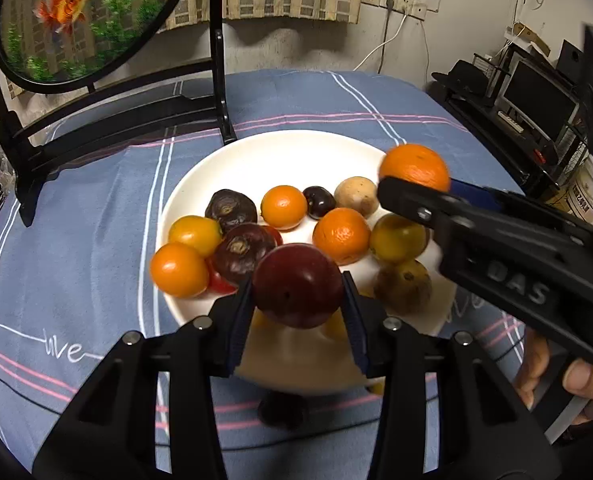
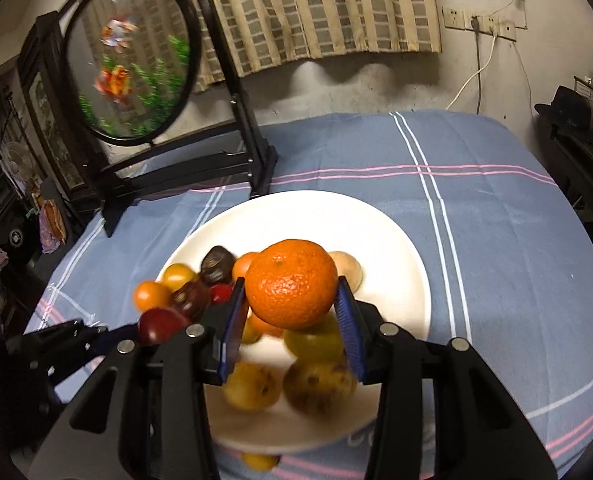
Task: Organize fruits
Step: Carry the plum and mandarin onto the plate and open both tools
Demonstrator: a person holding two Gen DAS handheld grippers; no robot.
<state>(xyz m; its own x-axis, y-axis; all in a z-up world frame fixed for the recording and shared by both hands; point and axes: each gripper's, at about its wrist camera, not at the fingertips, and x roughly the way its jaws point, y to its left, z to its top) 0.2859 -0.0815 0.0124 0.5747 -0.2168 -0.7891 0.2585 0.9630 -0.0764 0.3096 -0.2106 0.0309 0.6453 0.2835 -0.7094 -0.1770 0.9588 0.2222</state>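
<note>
A white plate [image 1: 280, 152] on the blue cloth holds several fruits: oranges, dark plums, brown and yellow ones. My left gripper [image 1: 296, 300] is shut on a dark red plum [image 1: 296, 284] and holds it above the plate's near edge. My right gripper [image 2: 290, 312] is shut on an orange mandarin [image 2: 290, 282] and holds it above the plate [image 2: 388, 248]. In the left wrist view the right gripper [image 1: 416, 184] comes in from the right with the mandarin [image 1: 414, 166]. In the right wrist view the left gripper [image 2: 152, 326] shows at the left with the plum [image 2: 158, 324].
A black stand with a round goldfish panel [image 1: 68, 20] stands at the table's back left, its foot [image 1: 224, 120] close to the plate. A dark fruit [image 1: 282, 410] and a small yellow one [image 2: 258, 460] lie on the cloth by the plate's near edge. Shelves [image 1: 536, 112] stand at the right.
</note>
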